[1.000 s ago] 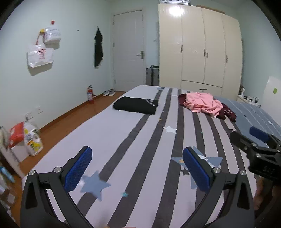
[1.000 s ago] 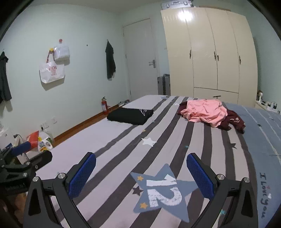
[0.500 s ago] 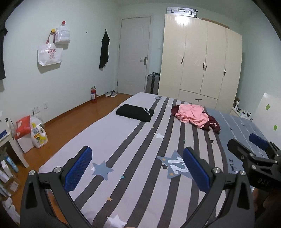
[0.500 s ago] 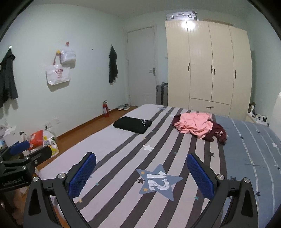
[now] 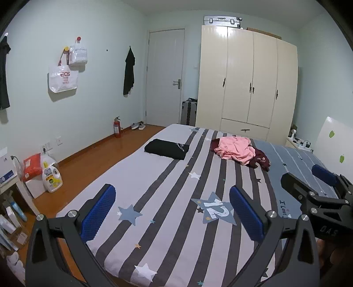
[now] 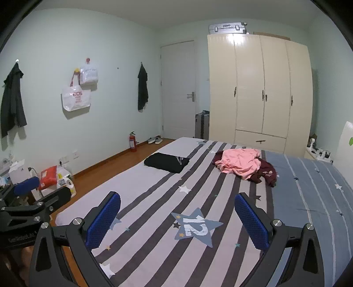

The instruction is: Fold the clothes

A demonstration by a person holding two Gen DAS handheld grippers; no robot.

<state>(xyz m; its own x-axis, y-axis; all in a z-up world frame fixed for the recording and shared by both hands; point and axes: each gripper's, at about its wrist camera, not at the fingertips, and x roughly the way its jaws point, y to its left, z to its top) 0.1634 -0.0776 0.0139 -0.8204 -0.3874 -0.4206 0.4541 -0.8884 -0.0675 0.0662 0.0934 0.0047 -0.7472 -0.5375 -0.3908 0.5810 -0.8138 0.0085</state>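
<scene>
A folded black garment (image 5: 167,149) (image 6: 166,162) lies on the far left part of the striped bed (image 5: 167,189) (image 6: 154,189). A crumpled pink garment (image 5: 236,149) (image 6: 241,162) lies on a dark red one (image 5: 261,159) (image 6: 267,173) at the far middle. My left gripper (image 5: 172,208) is open and empty, above the bed's near end. My right gripper (image 6: 177,218) is open and empty too, far from the clothes. Each gripper shows at the edge of the other's view.
A cream wardrobe (image 5: 247,81) with a suitcase (image 5: 222,20) on top stands beyond the bed, next to a white door (image 5: 164,77). A fire extinguisher (image 5: 117,127), shoes, a detergent jug (image 5: 51,175) and bags sit on the wooden floor at left.
Both grippers have pulled back and risen away from the bed, so more of the room and bed shows. Both stay open and empty.
</scene>
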